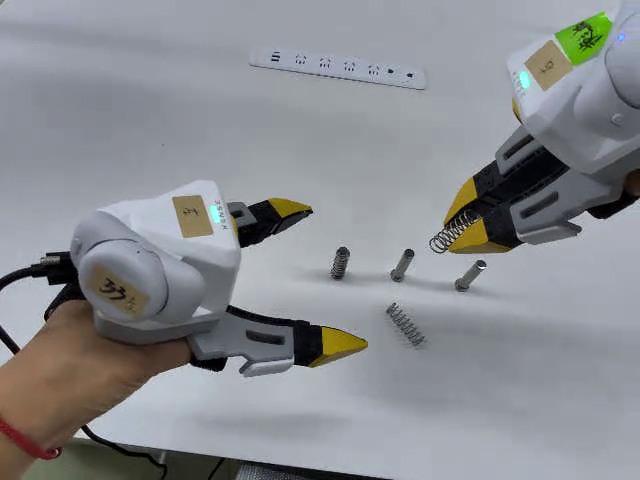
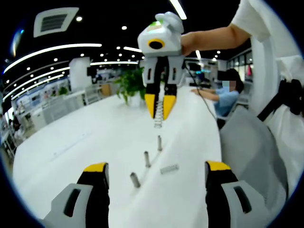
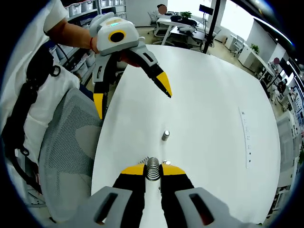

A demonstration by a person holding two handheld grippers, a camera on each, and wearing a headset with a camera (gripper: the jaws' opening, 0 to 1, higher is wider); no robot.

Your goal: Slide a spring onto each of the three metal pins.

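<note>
Head view: the white, yellow-tipped right gripper runs off the top-right edge. Upper end of the thin steel coil spring hidden between its jaws. A black cable leaves at the left edge.
Right gripper view: the spring and jaw tips cover most of one short metal pin. The long white power strip: sockets too small to count.
Left gripper view: nearest pin too blurred to tell coils.

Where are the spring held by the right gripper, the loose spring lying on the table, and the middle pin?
held spring [image 1: 450, 232], head view, middle of its exposed coils.
loose spring [image 1: 405, 325], head view, middle of its coils.
middle pin [image 1: 402, 265], head view, middle of its shaft.
</note>
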